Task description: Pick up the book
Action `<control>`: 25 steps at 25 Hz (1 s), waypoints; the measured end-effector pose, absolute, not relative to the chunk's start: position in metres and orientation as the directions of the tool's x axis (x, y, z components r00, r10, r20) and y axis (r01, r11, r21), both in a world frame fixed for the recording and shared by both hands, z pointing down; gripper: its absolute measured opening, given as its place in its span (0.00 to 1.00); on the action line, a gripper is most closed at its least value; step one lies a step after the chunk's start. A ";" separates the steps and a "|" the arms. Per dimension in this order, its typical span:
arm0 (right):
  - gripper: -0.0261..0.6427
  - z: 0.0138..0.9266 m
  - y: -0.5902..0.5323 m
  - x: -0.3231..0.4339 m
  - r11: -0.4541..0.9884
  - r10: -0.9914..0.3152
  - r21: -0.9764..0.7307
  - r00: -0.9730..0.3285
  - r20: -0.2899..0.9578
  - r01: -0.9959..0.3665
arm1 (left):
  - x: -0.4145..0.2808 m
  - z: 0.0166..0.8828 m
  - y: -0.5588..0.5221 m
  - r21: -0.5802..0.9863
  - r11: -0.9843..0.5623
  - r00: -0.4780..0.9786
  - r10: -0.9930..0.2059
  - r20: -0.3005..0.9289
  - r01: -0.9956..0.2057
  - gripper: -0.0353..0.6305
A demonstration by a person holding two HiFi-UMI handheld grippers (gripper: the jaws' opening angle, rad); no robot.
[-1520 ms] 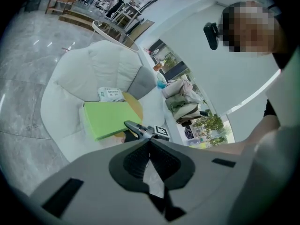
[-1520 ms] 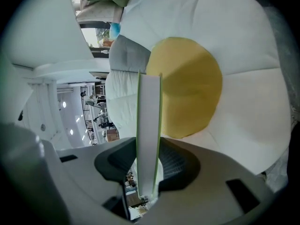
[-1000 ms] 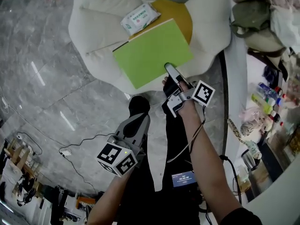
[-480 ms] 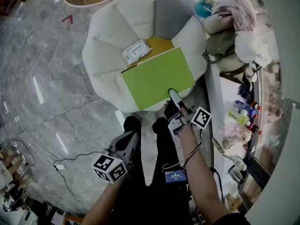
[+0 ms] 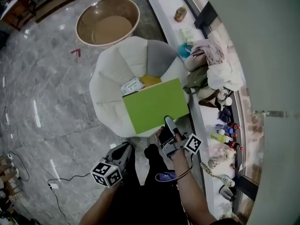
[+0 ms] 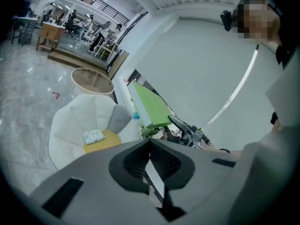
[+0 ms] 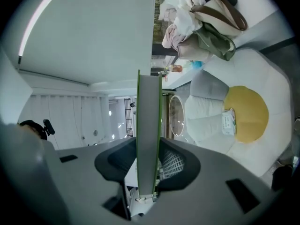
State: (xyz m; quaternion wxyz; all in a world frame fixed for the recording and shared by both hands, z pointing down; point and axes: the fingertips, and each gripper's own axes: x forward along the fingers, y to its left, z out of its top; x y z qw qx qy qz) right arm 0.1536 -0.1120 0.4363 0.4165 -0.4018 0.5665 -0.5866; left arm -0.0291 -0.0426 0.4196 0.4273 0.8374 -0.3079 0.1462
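The green book (image 5: 154, 104) is off the seat and hangs above the front of the white petal-shaped chair (image 5: 107, 81). My right gripper (image 5: 169, 125) is shut on its near edge. In the right gripper view the book (image 7: 147, 121) stands edge-on between the two pads, white pages showing. The left gripper view shows the book (image 6: 151, 108) raised to the right of the chair. My left gripper (image 5: 123, 153) hangs low at the left, over the floor and apart from the book, jaws together with nothing in them (image 6: 150, 146).
A packet of wipes (image 5: 132, 86) lies on the chair's yellow centre (image 5: 151, 80). A round beige tub (image 5: 108, 25) stands beyond the chair. A long ledge at the right carries heaped clothes and bags (image 5: 213, 69) and bottles (image 5: 224, 131). A cable (image 5: 28, 170) lies on the marble floor.
Both grippers have risen, and the view has risen with them. The book has come up off the chair in the right gripper. The left gripper stays shut and empty.
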 end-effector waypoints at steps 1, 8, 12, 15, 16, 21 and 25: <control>0.28 0.423 -0.111 0.156 0.001 -0.945 -0.999 -0.327 -0.011 0.032 | -0.027 0.410 -0.044 0.621 -0.452 0.767 -0.403 0.498 -0.641 0.07; 0.28 0.350 -0.112 0.194 0.087 -0.944 -0.996 -0.318 -0.083 0.002 | -0.016 0.350 -0.060 0.564 -0.489 0.740 -0.527 0.417 -0.666 0.07; 0.28 0.319 -0.097 0.214 0.119 -0.944 -0.993 -0.313 -0.110 -0.012 | -0.016 0.324 -0.053 0.543 -0.485 0.716 -0.585 0.381 -0.685 0.07; 0.28 0.302 -0.092 0.225 0.153 -0.942 -0.988 -0.305 -0.141 -0.015 | -0.015 0.313 -0.044 0.520 -0.495 0.705 -0.609 0.363 -0.696 0.07; 0.28 0.297 -0.091 0.227 0.164 -0.940 -0.986 -0.304 -0.153 -0.010 | -0.014 0.309 -0.040 0.517 -0.495 0.701 -0.618 0.355 -0.698 0.07; 0.28 0.279 -0.080 0.231 0.198 -0.926 -0.980 -0.328 -0.185 -0.006 | -0.012 0.300 -0.026 0.511 -0.475 0.675 -0.658 0.333 -0.716 0.07; 0.28 0.274 -0.070 0.227 0.210 -0.918 -0.978 -0.344 -0.199 0.006 | -0.012 0.297 -0.018 0.511 -0.466 0.663 -0.675 0.323 -0.723 0.07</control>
